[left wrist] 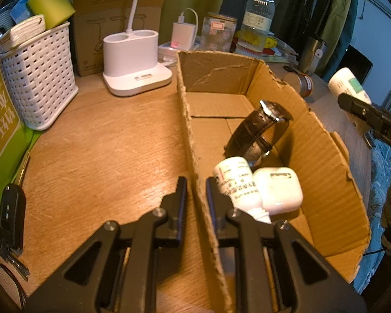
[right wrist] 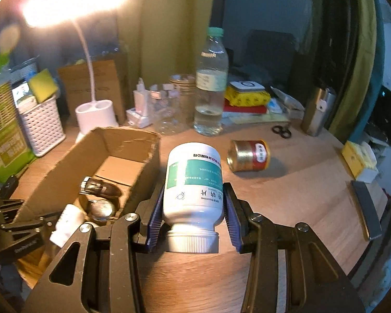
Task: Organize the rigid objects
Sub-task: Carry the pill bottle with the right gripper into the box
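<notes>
Midway through the tidy-up, your right gripper [right wrist: 194, 206] carries a white pill bottle [right wrist: 193, 182] with a green label, cap toward the camera, its two blue-padded fingers [right wrist: 156, 216] closed against the bottle's sides. The bottle hangs just to the right of the cardboard box [right wrist: 133, 140], outside its right wall and not yet over the opening.

Three items already lie inside the cardboard box at its near end: a brown-strapped wristwatch [left wrist: 260, 133] leaning toward the right wall, a small white dropper bottle [left wrist: 234, 182] in front of it, and a white earbud case [left wrist: 279, 190] touching the dropper bottle on its right.

Your left gripper [left wrist: 196, 193] straddles the box's left wall, one finger outside and one inside, the gap between them narrow. They look set to pinch the cardboard and steady the box, though whether the pads actually press the wall cannot be told from here.

Judging by the desk, the job is roughly half done. Still outside the box: a gold-and-red tin can [right wrist: 249, 156] lying on its side beyond the box's right wall, black scissors [right wrist: 281, 131] farther back on that side, and a black car key [left wrist: 10, 208] with its key ring well to the left of the box. The pill bottle looks to be the next item in; the can seems the likeliest to follow.
</notes>
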Tool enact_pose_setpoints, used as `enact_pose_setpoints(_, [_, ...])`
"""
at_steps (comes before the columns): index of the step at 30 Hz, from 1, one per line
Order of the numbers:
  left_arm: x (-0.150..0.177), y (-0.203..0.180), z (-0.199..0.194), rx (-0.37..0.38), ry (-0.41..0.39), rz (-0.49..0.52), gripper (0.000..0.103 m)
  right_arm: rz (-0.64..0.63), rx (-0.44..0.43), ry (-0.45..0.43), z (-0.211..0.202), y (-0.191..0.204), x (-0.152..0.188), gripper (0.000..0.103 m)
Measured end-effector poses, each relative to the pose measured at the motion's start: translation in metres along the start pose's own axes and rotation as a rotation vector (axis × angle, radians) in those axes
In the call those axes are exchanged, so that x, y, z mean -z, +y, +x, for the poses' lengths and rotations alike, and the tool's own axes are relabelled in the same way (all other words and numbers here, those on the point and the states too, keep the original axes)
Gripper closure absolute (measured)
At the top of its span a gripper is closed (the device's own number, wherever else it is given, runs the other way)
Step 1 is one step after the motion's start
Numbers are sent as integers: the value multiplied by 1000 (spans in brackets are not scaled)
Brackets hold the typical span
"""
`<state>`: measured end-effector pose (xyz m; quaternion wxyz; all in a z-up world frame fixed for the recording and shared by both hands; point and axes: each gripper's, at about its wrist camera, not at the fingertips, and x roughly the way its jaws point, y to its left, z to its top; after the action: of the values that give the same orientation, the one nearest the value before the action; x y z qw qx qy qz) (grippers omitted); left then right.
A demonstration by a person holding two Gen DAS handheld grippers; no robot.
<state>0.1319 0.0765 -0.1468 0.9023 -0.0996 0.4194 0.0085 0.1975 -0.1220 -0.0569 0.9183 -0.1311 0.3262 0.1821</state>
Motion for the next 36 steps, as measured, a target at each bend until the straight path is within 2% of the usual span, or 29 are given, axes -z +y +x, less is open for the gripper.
enact_pose_setpoints(16, [0, 0, 0, -2, 0, 1, 87, -66, -75, -31, -7, 38, -8, 58])
enact_pose_setpoints(36, [-2, 0, -2, -2, -3, 1, 87, -102, -124, -15, 24, 60, -36, 58])
